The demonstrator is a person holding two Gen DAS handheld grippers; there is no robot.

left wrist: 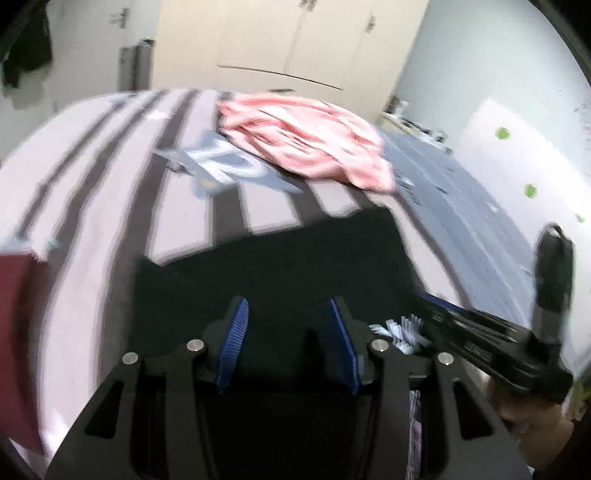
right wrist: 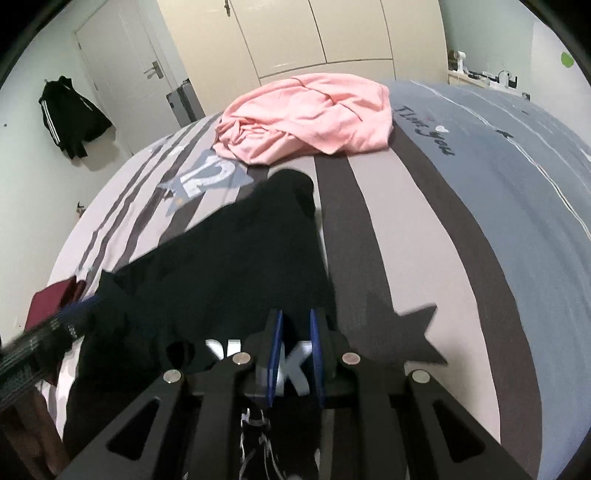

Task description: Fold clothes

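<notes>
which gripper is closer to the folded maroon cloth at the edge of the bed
Left. The left gripper reaches in right beside the maroon cloth, while the right gripper sits across the black garment from it.

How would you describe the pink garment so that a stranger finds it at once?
Look at the striped bedspread on the bed. Near its far end, before the cream wardrobe, lies the pink garment in a crumpled heap. It is the only pink item; the black garment lies nearer.

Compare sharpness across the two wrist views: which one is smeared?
Left wrist view: heavy motion blur on the striped bedspread and pink garment. Right wrist view: mostly crisp, pink garment and bedspread script legible; fisheye bends the bed in both.
</notes>
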